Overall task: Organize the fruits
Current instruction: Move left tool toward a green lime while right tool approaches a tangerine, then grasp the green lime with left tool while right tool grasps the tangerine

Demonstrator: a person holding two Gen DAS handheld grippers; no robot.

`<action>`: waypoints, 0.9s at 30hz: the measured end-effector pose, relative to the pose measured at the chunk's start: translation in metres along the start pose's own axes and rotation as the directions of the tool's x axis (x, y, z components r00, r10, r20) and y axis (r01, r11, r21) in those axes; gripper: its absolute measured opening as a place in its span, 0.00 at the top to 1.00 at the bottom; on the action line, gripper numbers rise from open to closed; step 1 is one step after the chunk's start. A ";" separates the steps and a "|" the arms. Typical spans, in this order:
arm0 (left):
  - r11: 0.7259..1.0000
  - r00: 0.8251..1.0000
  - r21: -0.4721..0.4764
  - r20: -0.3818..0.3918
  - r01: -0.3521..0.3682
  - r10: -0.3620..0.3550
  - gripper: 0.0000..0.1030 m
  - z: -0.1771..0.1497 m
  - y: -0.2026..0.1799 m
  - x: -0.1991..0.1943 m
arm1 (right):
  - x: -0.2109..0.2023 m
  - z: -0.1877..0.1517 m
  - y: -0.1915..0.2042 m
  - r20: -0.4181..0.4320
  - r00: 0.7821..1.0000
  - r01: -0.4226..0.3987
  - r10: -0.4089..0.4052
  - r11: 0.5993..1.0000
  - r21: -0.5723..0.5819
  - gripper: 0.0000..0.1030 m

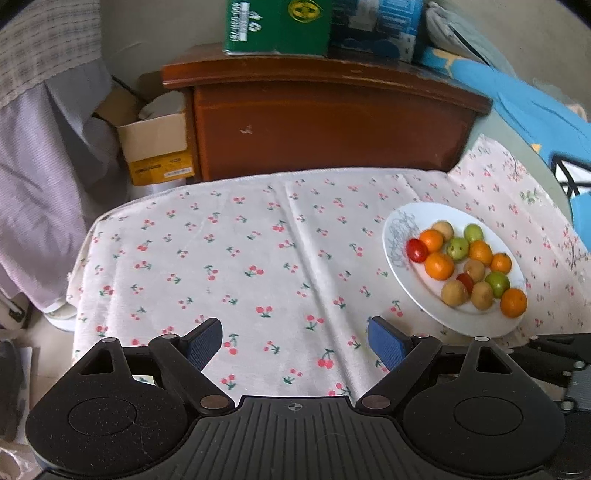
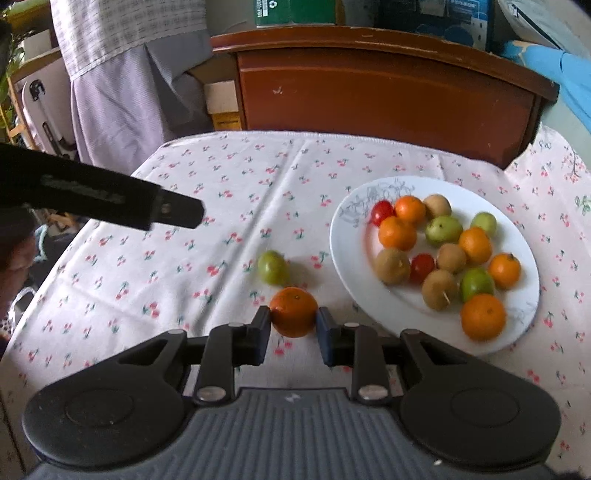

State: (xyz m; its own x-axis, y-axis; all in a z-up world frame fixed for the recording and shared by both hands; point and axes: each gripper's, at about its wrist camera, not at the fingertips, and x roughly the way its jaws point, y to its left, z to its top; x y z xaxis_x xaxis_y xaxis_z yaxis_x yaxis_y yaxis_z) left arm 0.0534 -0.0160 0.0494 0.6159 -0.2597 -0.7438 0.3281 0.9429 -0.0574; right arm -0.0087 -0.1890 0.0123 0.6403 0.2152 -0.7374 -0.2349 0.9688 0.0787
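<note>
Left wrist view
Writing: a green box (image 1: 277, 26) on the wooden cabinet (image 1: 325, 122) carries white print and a yellow-green emblem, too blurred to read; a yellow-banded carton (image 1: 157, 147) beside the cabinet has a label I cannot make out.
Left hand-held gripper (image 1: 295, 343): jaws spread wide, blue pads well apart, nothing between them, only the cherry-print cloth (image 1: 229, 258) of the surface under the gap.
Plate (image 1: 397, 251): white, with a grey sketch pattern on its rim, lying on the cloth ahead and to the right of the right-hand pad, near it but not touching.
Fruit on plate: oranges, green fruits, brown ones and two red tomatoes, bunched together.

Right wrist view
Writing: the green box (image 2: 295, 13) shows a recycling mark and small white print, unreadable; a dark blue box (image 2: 443, 18) next to it has pale lettering, also unreadable.
Right hand-held gripper (image 2: 293, 326): closed nearly all the way, both pads pressing the sides of an orange (image 2: 293, 312).
Orange: low over the cloth, just left of the plate's (image 2: 347, 258) near rim; whether it rests on the cloth I cannot tell.
Loose green fruit (image 2: 272, 267): on the cloth just behind the orange, apart from the plate.
Other hand-held gripper: a black finger (image 2: 110, 201) reaching in from the left, above the cloth, well clear of the fruit.
</note>
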 end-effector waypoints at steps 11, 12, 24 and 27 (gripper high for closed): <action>0.997 0.999 0.067 0.014 0.030 -0.031 0.15 -0.009 -0.018 0.014 | -0.007 -0.009 -0.011 -0.003 0.999 -0.047 0.047 0.995 0.088 0.67; 0.997 0.999 0.070 0.015 0.034 -0.035 0.15 -0.009 -0.019 0.015 | -0.005 -0.009 -0.010 -0.005 0.999 -0.047 0.048 0.995 0.092 0.66; 0.991 0.995 0.088 0.022 0.099 -0.101 0.18 -0.016 -0.031 0.033 | -0.004 -0.012 -0.019 -0.042 0.999 -0.024 0.030 0.989 0.143 0.71; 0.986 0.992 0.115 0.021 0.118 -0.121 0.26 -0.018 -0.038 0.037 | -0.009 -0.012 -0.024 -0.035 0.999 -0.008 0.014 0.986 0.166 0.71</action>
State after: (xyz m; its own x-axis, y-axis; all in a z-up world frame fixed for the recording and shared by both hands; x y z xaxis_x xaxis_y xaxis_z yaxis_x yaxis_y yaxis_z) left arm 0.0511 -0.0576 0.0122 0.5868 -0.3763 -0.7170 0.4784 0.8755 -0.0679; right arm -0.0172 -0.2152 0.0090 0.6112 0.2242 -0.7591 -0.1152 0.9740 0.1949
